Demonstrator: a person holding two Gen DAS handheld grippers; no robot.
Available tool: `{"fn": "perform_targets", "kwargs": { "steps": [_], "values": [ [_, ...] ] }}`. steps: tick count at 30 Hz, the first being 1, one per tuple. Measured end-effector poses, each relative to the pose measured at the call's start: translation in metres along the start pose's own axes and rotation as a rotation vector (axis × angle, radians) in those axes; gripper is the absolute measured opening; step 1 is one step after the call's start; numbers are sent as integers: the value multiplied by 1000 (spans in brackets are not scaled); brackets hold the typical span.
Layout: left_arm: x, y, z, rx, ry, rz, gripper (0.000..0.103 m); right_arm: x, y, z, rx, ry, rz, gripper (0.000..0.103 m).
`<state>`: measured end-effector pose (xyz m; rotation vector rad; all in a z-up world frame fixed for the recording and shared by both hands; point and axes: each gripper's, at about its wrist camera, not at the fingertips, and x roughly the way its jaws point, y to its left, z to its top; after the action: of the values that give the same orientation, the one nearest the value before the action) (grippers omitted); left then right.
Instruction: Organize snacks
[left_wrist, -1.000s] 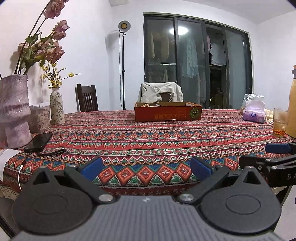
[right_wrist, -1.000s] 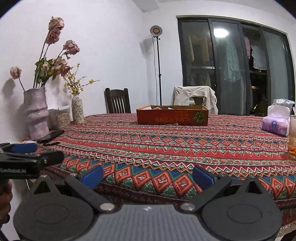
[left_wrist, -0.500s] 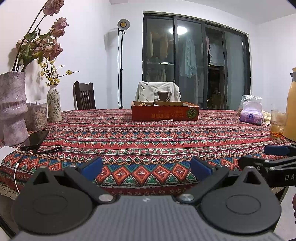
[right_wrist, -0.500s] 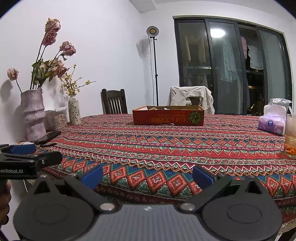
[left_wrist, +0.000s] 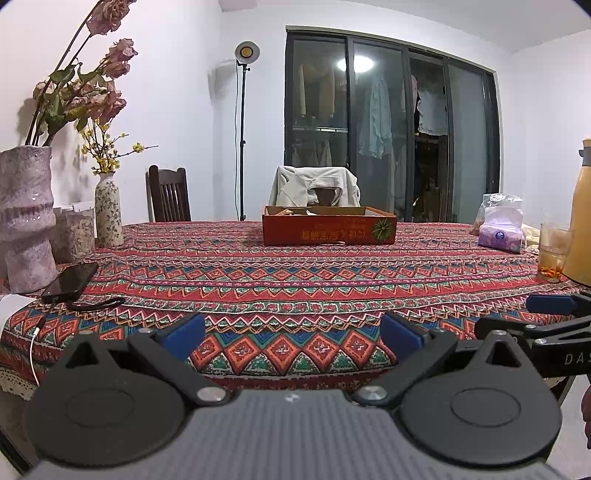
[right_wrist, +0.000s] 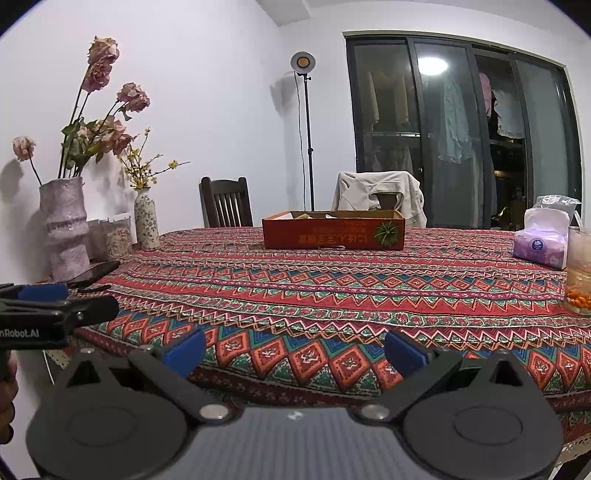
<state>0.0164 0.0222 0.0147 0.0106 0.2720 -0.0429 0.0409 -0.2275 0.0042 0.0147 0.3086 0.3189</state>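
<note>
2 grippers, left gripper (left_wrist: 291, 332) and right gripper (right_wrist: 293, 345), hover at the table's (left_wrist: 295, 280) near edge, jaws spread and empty, having dropped slightly. Red snack box (left_wrist: 329, 229) sits at 12 o'clock, far across; its contents are unclear.

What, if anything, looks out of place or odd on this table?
Little stands out. The red box sits with its printed side upside down toward the cameras, and a phone lies near the table's left edge. Both grippers hang open, holding nothing.
</note>
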Motion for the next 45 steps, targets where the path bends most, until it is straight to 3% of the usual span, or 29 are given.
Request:
{"fn": "perform_targets", "kwargs": {
  "steps": [45],
  "values": [
    [-3, -2, 1, 3, -5, -8, 103, -1, -5, -5, 9, -2, -18, 103]
  ]
}}
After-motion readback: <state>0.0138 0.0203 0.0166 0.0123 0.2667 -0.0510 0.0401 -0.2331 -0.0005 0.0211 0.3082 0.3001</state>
